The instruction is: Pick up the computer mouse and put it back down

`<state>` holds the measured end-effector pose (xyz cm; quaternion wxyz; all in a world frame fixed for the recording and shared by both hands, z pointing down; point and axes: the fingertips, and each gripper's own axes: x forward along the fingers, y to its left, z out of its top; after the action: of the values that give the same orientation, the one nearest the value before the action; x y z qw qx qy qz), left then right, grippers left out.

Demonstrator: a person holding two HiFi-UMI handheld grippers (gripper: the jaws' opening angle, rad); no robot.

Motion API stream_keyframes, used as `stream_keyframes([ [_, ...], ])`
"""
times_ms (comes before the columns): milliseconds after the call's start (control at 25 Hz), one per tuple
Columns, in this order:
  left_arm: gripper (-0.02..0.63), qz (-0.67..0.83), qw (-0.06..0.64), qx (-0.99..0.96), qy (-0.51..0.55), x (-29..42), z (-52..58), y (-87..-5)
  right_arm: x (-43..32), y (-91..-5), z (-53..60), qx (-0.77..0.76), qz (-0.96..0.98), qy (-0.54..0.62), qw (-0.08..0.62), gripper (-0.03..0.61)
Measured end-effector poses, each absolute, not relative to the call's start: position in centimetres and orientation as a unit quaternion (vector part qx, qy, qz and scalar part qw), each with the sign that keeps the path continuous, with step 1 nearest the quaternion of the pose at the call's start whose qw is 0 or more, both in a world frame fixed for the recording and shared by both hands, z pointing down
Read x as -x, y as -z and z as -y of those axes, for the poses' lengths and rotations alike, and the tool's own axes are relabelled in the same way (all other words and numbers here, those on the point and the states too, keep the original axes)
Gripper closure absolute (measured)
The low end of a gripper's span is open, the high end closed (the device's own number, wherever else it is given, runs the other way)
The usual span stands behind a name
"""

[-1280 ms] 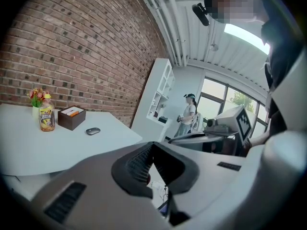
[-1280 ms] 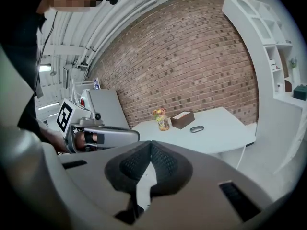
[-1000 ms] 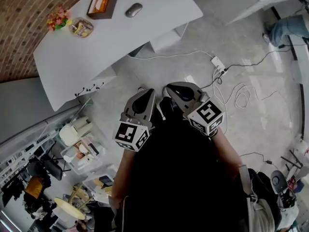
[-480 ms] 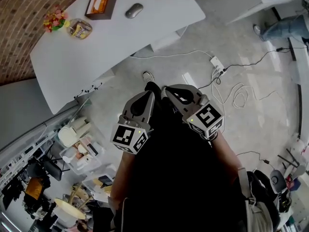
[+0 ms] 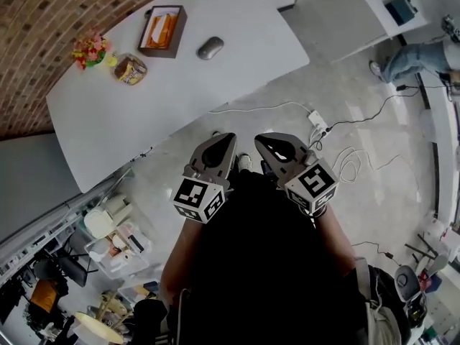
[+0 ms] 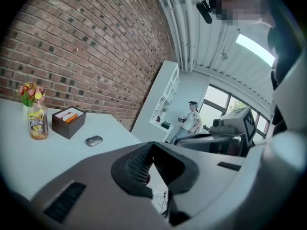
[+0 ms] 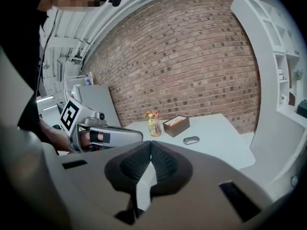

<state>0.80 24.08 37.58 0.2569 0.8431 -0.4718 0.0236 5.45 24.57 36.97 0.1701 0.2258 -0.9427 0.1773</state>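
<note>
In the head view I hold one left gripper (image 5: 227, 138) and one right gripper (image 5: 263, 139) side by side over the floor (image 5: 374, 157), short of the near edge of the one white surface (image 5: 180, 99). One computer mouse (image 5: 210, 47) lies on it toward the far right corner, just beside one dark open box (image 5: 162, 30). One jar (image 5: 130, 70) and one bunch of flowers (image 5: 90, 49) stand toward the far left corner.

In the left gripper view my two fingers (image 6: 136, 164) are clenched tip to tip with nothing between them. The mouse rests on the surface well beyond them, apart from the box. One person (image 6: 193, 119) stands in the background.

In the right gripper view these two fingers (image 7: 165, 164) are also clenched together and empty. The mouse sits beyond their tips, near the surface's right edge, and my left gripper reaches in from the left.
</note>
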Motion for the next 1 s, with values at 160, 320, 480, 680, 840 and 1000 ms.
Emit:
stream_keyframes([
  [160, 0.607, 0.468, 0.249, -0.848, -0.023, 1.6, -21.5, -37.5, -3.1, -36.3, -21.7, -0.238, 0.941, -0.171, 0.166, 0.561],
  [320, 0.607, 0.464, 0.249, -0.850, -0.018, 4.2, -19.3, -37.5, -0.3, -36.4, -19.7, -0.243, 0.938, -0.170, 0.177, 0.561],
  [480, 0.607, 0.455, 0.256, -0.853, -0.024, 6.4, -17.8, -38.3, 1.9, -36.5, -18.0, -0.257, 0.934, -0.178, 0.176, 0.561],
  [680, 0.607, 0.448, 0.261, -0.854, -0.034, 7.9, -16.2, -38.6, 3.2, -36.6, -16.9, -0.257, 0.929, -0.190, 0.185, 0.561],
  [840, 0.607, 0.455, 0.266, -0.849, -0.034, 8.8, -15.0, -39.0, 3.8, -37.2, -15.4, -0.256, 0.928, -0.190, 0.196, 0.561],
  [1000, 0.607, 0.466, 0.269, -0.842, -0.035, 9.4, -14.0, -39.4, 4.3, -37.7, -13.8, -0.246, 0.929, -0.184, 0.207, 0.561],
])
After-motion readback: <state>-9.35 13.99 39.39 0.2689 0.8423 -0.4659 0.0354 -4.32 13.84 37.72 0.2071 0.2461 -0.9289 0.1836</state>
